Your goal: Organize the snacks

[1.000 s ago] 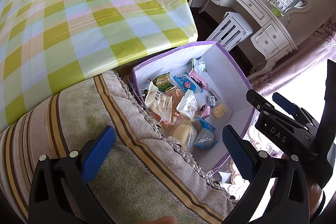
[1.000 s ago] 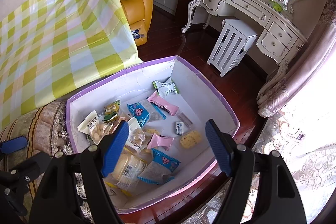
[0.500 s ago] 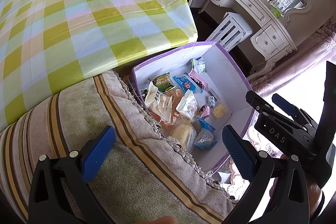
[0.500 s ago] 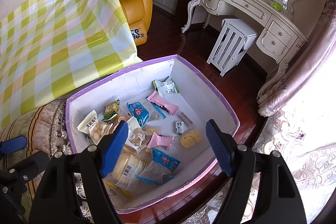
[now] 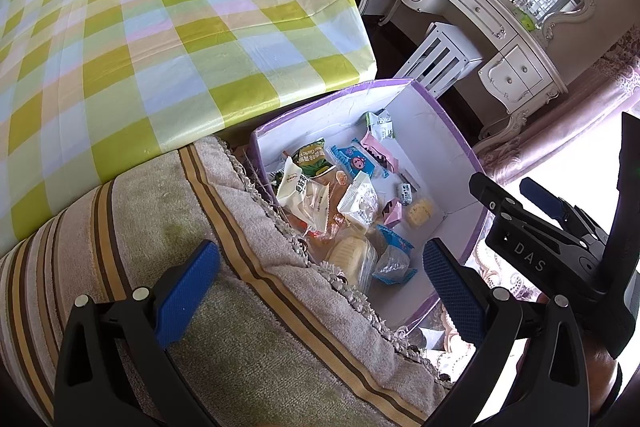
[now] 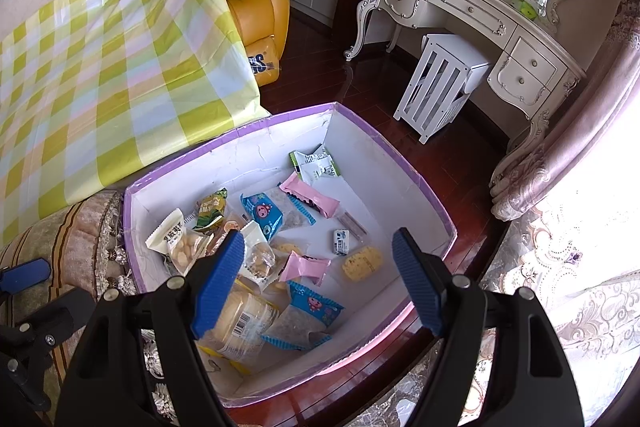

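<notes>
Many small snack packets lie loose in one open box (image 6: 372,163), white inside with a purple rim, which sits low beside a striped, fringed cushion (image 5: 240,267) and next to the corner of a counter under a green-and-yellow checked cloth (image 5: 160,27). No packet shows on the cloth or the cushion, so every snack in view is in the box; that would suit a gathering job near its end as well as a box still to be sorted.

Both tools hang above the box with nothing in them. The right tool (image 6: 318,283) has its blue fingers spread wide over the near half of the box, looking straight down into it, probably to give a clear view of the heap. The left tool (image 5: 320,291), equally spread and empty, hovers over the cushion edge, to the side of the box and out of the other's way.

The packets crowd the cushion side and thin out toward the far wall. Nearest lies a clear tub of pale biscuits (image 6: 244,323), partly under the right tool's left finger. Around it are two blue packets with a cartoon face (image 6: 262,213), two pink wrappers (image 6: 310,201), a white bag of round biscuits (image 6: 176,239), a green pouch (image 6: 210,213), a green-and-white sachet (image 6: 316,163) alone at the far end, a small blue-and-white sweet (image 6: 342,242) and a yellow cake piece (image 6: 362,263). Most are thin, crinkly film, overlapping and lying flat, so I judge they would be slippery to pinch singly.
</notes>
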### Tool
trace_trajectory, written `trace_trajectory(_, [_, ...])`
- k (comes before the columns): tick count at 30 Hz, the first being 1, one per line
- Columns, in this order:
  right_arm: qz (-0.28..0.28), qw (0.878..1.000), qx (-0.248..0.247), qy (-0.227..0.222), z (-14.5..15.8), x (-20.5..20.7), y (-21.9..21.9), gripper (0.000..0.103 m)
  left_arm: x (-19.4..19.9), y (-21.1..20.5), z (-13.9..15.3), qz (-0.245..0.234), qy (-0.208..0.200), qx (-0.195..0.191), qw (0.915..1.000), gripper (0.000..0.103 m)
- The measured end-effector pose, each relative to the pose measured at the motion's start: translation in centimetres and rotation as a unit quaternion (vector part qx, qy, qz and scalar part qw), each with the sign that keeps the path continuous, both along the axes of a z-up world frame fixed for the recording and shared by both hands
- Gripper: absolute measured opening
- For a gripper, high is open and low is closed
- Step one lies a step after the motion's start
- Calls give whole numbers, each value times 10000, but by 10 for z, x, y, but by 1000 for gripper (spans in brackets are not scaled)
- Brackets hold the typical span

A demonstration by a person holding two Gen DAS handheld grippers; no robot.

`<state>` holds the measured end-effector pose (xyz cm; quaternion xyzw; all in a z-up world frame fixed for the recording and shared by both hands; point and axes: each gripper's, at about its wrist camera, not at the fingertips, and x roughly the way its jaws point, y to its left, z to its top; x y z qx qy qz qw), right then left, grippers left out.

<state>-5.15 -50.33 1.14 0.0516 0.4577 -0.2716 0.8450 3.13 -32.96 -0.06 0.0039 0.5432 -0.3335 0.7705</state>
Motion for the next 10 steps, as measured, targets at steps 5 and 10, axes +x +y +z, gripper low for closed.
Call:
trace_trajectory(5, [67,9999,113,-88,2,-1,5,76,2,8,8,3,60,-211,9998,99])
trace_trajectory(10, [927,9944,334,-379,23,16,63,77,8,78,35,822,-650,84,9945,99])
